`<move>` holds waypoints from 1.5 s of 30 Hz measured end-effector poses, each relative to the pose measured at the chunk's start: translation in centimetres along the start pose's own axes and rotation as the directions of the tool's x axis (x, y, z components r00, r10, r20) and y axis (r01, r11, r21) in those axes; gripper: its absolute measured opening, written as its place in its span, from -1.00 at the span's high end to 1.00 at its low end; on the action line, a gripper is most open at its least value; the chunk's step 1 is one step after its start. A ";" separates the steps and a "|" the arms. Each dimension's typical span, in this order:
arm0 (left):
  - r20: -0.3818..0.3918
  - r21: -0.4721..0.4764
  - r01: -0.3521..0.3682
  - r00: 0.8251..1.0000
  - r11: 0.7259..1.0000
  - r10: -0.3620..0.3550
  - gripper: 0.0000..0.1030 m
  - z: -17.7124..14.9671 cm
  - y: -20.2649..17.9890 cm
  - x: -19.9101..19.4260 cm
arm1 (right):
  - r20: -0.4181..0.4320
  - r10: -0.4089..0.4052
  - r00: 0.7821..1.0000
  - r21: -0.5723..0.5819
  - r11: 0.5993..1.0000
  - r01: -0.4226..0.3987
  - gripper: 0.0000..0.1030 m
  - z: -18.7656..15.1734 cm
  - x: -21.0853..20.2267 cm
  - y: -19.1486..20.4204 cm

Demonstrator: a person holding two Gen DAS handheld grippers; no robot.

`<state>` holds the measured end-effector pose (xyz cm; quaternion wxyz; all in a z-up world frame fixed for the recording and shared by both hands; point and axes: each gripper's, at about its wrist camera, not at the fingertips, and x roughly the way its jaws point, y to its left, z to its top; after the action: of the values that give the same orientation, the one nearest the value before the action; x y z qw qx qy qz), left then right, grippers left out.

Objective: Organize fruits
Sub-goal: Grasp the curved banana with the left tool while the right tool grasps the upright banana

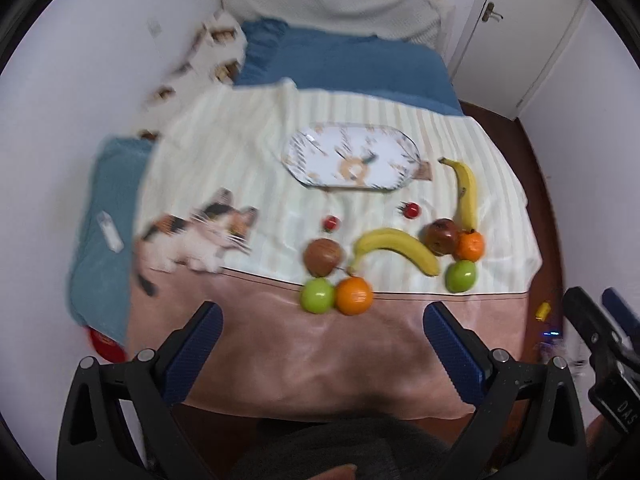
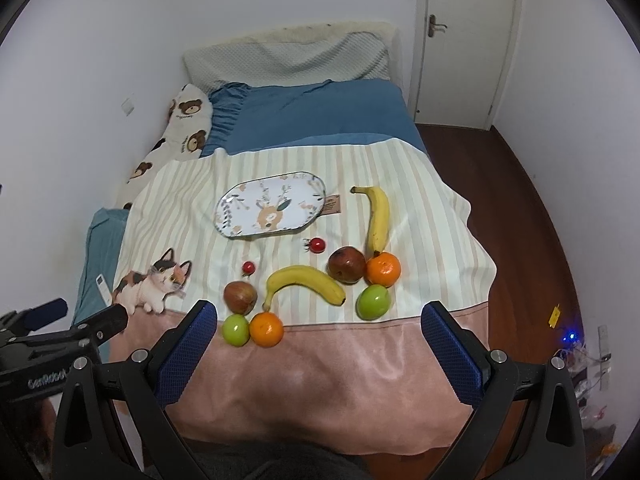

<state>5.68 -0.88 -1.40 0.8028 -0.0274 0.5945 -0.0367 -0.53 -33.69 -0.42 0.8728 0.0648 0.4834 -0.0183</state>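
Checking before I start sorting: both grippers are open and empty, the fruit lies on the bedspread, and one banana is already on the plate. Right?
Not quite. The plate is bare: both bananas lie on the bedspread, as the right wrist view shows. The rest stands: the left gripper and right gripper are open and empty.
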 end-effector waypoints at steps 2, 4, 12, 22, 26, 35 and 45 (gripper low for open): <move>-0.045 -0.022 0.020 0.999 1.000 -0.021 -0.99 1.4 -0.7 2.6 | -0.010 0.011 1.000 0.028 1.000 -0.010 -1.00 0.6 2.1 -1.5; -0.103 -0.059 0.060 0.993 0.996 -0.065 -0.99 3.1 -1.5 6.0 | -0.018 0.020 1.000 0.054 0.998 -0.019 -1.00 1.5 4.6 -3.0; -0.363 -0.374 0.200 0.867 0.906 -0.341 -0.91 5.3 -4.1 22.5 | -0.163 0.030 0.986 0.109 0.994 -0.012 -0.93 5.4 19.0 -9.3; -0.390 -0.643 0.142 0.786 0.753 -0.481 -0.59 5.2 -6.6 33.7 | -0.308 0.047 0.950 0.114 0.993 -0.012 -0.52 10.7 33.9 -12.4; -0.381 -0.633 0.107 0.819 0.766 -0.430 -0.01 6.0 -7.3 35.3 | -0.349 0.057 0.935 0.128 0.992 -0.012 -0.35 12.3 38.0 -12.6; -0.404 -0.432 0.104 0.866 0.896 -0.295 0.20 6.4 -10.9 35.1 | -0.435 -0.027 0.900 -0.048 0.999 0.007 0.24 13.0 43.2 -11.0; -0.442 -0.299 0.067 0.874 0.952 -0.201 0.16 4.8 -15.8 38.7 | -0.494 -0.102 0.864 -0.178 0.984 0.014 0.25 10.2 41.6 -12.8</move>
<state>21.07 -20.19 -35.44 0.6198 -0.1701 0.7659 -0.0156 28.95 -46.43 -31.53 0.7189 -0.0211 0.6947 0.0138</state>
